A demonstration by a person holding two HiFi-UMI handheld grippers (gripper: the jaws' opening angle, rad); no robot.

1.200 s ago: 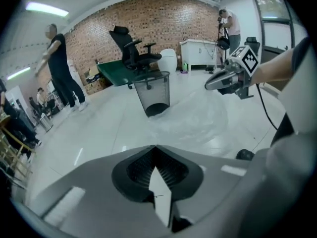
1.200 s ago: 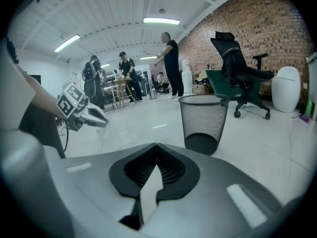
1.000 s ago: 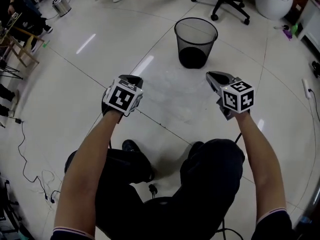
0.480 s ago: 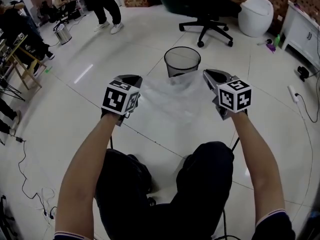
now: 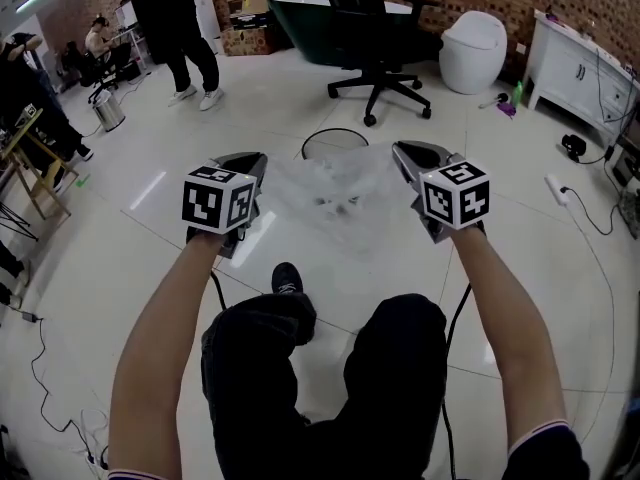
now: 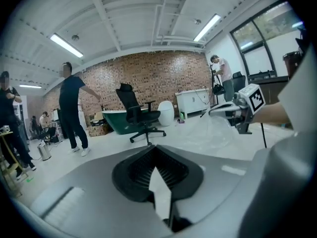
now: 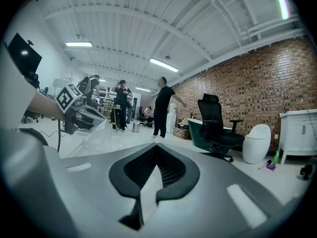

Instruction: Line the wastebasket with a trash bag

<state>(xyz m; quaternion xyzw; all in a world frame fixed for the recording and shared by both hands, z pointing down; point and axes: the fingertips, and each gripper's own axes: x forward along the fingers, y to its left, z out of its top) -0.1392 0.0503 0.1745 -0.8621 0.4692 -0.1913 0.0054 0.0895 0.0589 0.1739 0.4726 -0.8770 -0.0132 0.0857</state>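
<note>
A clear trash bag (image 5: 330, 193) hangs stretched between my two grippers, held up in front of me. My left gripper (image 5: 252, 160) is shut on the bag's left edge and my right gripper (image 5: 398, 150) on its right edge. The black mesh wastebasket (image 5: 322, 138) stands on the floor beyond; only its rim shows above the film. In the left gripper view, a thin strip of film sits between the closed pads (image 6: 174, 175), and the right gripper (image 6: 219, 111) holds the bag (image 6: 208, 133) off to the right. The right gripper view shows the left gripper (image 7: 92, 111) with the bag (image 7: 96, 139).
A black office chair (image 5: 375, 38) and a green tub (image 5: 300, 8) stand behind the basket. A white toilet (image 5: 472, 50) and white cabinet (image 5: 580, 68) are at the right. One person stands at the back left (image 5: 180, 28). Cables (image 5: 50, 388) lie on the floor.
Both grippers have risen together with the bag, which now spreads in front of the wastebasket. The head view has tipped up, showing more of the room.
</note>
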